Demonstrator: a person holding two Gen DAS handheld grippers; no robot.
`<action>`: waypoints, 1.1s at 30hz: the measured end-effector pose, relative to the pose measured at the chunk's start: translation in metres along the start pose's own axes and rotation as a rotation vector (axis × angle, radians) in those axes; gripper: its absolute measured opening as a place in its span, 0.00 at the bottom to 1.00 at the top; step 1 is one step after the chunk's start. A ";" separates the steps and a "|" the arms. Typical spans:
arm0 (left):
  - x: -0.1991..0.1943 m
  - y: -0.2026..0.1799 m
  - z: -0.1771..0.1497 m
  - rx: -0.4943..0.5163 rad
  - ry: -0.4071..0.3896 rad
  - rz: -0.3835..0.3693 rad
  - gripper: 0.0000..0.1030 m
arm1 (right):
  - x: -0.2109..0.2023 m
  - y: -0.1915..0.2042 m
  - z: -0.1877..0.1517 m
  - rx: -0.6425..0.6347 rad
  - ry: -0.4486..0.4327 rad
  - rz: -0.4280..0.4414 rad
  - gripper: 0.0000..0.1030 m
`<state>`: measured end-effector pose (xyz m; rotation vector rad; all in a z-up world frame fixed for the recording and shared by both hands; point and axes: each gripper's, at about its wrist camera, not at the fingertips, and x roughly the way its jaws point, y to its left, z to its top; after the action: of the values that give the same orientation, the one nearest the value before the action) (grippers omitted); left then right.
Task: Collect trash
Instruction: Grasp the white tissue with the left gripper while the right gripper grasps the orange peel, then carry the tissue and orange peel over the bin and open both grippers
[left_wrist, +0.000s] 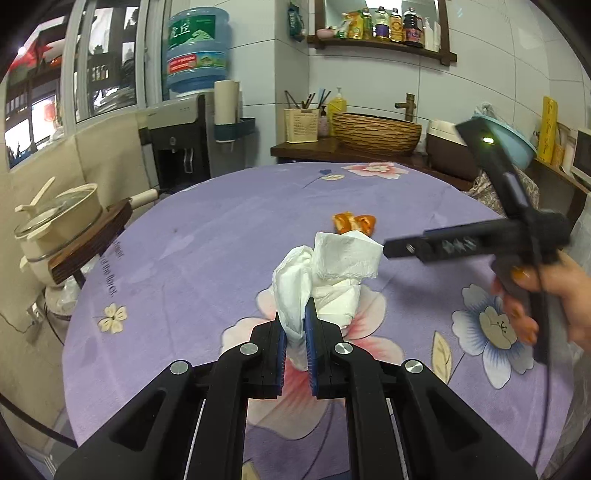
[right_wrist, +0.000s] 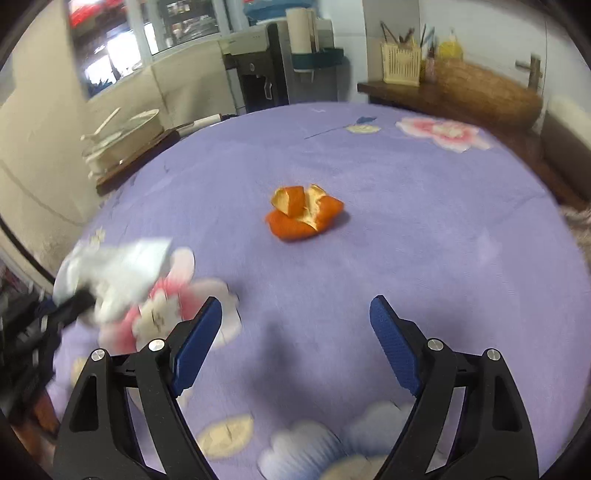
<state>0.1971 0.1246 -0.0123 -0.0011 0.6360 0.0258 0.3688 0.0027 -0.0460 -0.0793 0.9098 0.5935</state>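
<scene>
The left gripper is squeezing a crumpled white tissue between its blue pads, and the tissue is sticking up above the purple flowery table, near the middle of it. The tissue is looking very light and soft, so it is squashing flat where the pads are pinching its lower end, and it is not likely to slip out or break. The right gripper is holding nothing, with its two fingers standing wide apart. It is pointing down at the table, toward an orange peel that is lying by itself past the tissue, closer to the far edge. The peel is looking light too, but a bit stiffer and curled up like a little cup, with thin pointy flaps sticking up. A good place to grab it is probably across the raised flaps or across its whole body, since the skin may be a little slippery. In the left view, a hand is wrapping around the right gripper's handle by the right edge of the table, and that gripper is looking blurry.
</scene>
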 end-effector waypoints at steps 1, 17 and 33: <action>0.000 0.005 -0.001 -0.006 0.000 0.005 0.10 | 0.007 -0.001 0.007 0.020 0.004 -0.007 0.80; 0.003 0.020 -0.017 -0.040 0.012 -0.027 0.10 | 0.086 0.010 0.060 0.104 0.064 -0.182 0.73; -0.027 0.002 -0.022 -0.035 -0.043 -0.006 0.10 | 0.031 -0.014 0.021 0.117 -0.004 -0.078 0.24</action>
<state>0.1623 0.1261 -0.0137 -0.0360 0.5923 0.0306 0.4058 0.0110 -0.0587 -0.0081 0.9312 0.4669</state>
